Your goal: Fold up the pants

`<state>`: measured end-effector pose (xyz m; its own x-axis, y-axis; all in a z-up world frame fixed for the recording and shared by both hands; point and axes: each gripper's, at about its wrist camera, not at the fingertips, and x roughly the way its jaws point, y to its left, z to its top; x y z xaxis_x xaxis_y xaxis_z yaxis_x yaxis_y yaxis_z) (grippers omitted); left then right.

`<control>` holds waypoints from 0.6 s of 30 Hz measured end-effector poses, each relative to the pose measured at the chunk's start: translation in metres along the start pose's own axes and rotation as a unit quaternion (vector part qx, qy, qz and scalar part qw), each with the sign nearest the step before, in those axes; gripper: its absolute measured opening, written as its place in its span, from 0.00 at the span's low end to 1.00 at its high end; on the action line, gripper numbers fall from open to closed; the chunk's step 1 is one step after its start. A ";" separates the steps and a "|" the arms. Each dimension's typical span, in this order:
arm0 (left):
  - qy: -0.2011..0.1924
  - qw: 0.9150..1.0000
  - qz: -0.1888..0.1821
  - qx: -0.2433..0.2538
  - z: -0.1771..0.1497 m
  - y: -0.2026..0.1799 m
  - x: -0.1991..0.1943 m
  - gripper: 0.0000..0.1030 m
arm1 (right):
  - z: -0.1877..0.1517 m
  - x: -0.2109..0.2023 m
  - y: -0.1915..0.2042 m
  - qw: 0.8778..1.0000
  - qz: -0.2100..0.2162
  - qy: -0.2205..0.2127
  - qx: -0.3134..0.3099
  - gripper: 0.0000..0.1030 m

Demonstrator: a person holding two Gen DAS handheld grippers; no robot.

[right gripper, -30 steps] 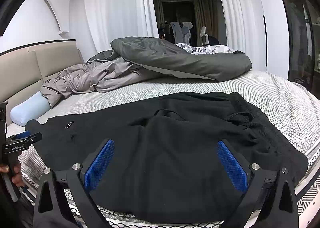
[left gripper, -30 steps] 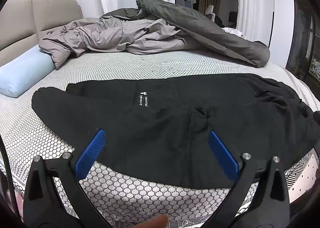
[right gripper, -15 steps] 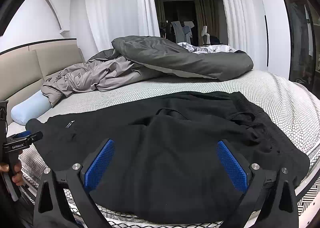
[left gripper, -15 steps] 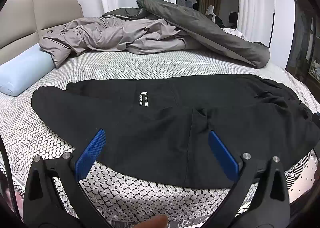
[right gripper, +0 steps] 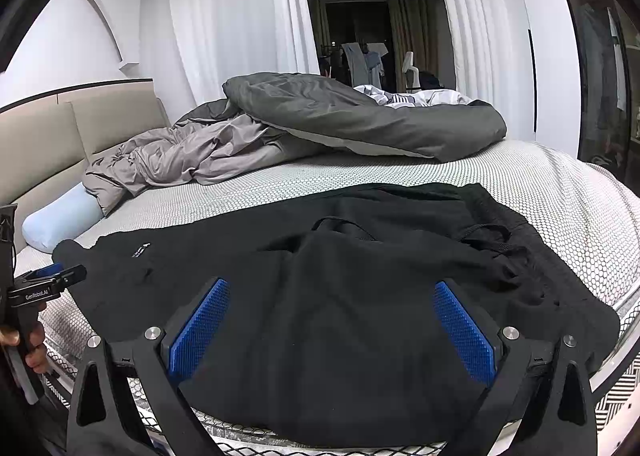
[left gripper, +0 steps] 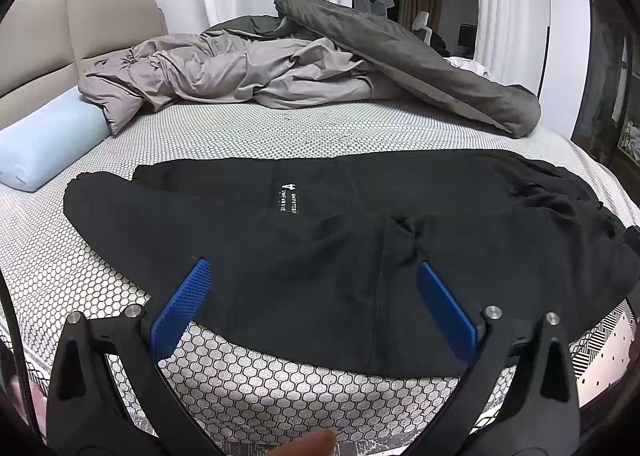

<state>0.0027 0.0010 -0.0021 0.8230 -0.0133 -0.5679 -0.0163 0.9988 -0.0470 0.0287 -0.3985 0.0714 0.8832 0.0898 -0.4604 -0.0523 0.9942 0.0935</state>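
Black pants [left gripper: 320,240], soft, rumpled, on honeycomb-textured mattress [left gripper: 280,136]; both ribbed blue-padded tools agape.

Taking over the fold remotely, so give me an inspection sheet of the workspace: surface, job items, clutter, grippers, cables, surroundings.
Surface: bed with a honeycomb-patterned cover, bare between pants and bedding.
Job's things: black pants spread flat across the near edge, waistband and drawstring bunched at the right end, white label facing up.
Clutter: grey duvet and crumpled sheet heaped at the far side; light blue pillow by the headboard.
Grippers: left gripper open, above the pants, holding nothing; right gripper open, likewise.
Cables: nothing seen.
Surroundings: white curtains, dark doorway with hanging clothes.
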 end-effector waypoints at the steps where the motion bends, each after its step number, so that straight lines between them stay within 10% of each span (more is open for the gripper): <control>1: 0.000 1.000 0.000 0.000 0.000 0.000 0.000 0.99 | 0.000 0.000 0.000 1.000 0.000 0.000 0.000 1.00; 18: -0.003 1.000 -0.002 -0.010 0.001 0.009 -0.003 0.99 | 0.001 -0.003 -0.003 1.000 -0.013 -0.010 0.000 1.00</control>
<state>0.0003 0.0104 -0.0003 0.8263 -0.0160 -0.5630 -0.0252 0.9976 -0.0652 0.0265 -0.4021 0.0732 0.8936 0.0634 -0.4444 -0.0296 0.9961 0.0825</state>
